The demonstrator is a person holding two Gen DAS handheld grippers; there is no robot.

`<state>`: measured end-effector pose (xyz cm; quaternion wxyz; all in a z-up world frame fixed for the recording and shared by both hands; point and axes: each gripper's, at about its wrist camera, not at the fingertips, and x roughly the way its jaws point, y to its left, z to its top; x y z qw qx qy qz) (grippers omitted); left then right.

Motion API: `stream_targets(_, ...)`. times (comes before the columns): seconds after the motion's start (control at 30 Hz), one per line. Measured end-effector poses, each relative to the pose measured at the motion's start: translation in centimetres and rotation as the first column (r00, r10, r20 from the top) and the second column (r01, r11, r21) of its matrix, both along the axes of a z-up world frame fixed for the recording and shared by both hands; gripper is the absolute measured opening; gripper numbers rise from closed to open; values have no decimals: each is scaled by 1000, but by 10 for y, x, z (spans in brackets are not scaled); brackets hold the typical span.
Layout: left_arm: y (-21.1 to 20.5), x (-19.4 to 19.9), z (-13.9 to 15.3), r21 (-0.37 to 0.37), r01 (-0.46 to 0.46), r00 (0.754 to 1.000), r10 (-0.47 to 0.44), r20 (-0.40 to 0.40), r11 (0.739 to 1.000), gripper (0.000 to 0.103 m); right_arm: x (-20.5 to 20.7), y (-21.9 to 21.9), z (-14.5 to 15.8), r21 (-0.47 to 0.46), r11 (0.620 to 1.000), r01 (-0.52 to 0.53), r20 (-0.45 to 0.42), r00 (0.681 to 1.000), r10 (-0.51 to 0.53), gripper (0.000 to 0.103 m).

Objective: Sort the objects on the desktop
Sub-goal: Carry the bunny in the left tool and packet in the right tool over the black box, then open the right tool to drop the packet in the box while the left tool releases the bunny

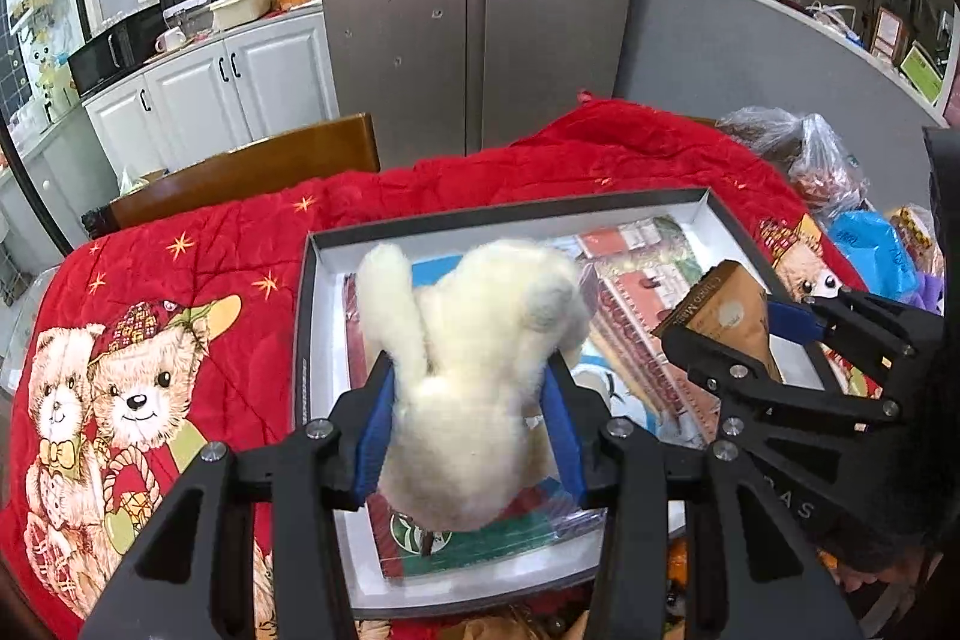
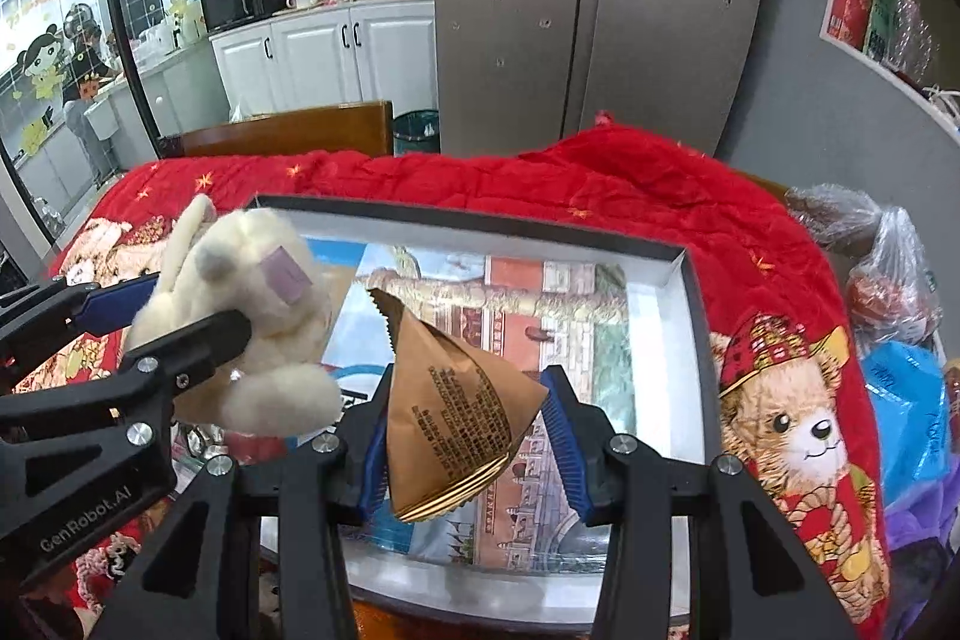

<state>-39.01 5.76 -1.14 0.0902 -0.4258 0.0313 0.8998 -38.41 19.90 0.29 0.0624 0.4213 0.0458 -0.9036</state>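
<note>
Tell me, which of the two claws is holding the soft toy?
The left gripper squeezes the fluffy cream plush toy; the right gripper holds a brown paper packet.

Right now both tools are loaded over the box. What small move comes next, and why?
Probably lower the left tool a little and release the plush toy into the box. The toy is clamped and already above the box's interior, over the printed sheets. The right tool holds the brown packet over the same box, so it can follow.
</note>
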Motion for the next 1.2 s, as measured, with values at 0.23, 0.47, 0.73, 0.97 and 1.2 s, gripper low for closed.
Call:
stream_targets(0.23,-1,-3,-11,-14,1,1000,-1,20,1000,47,-8,-1,-17,10,1000,2,37,999,-2,46)
stream_targets(0.47,-4,-6,-18,-32,-17,999,18,34,999,50,-11,0,-22,16,1000,19,46,999,-19,46)
stream_targets(0.73,-2,-1,-7,-100,-38,999,36,-16,994,75,-8,3,-16,18,999,41,29,999,-42,69)
stream_targets(0.97,-9,0,2,-93,-62,998,59,-33,994,83,-3,1,-4,47,997,67,-5,998,-67,76)
stream_targets(1.2,-11,1,4,-99,-66,997,63,-37,993,84,0,1,0,62,995,74,-21,997,-73,77)
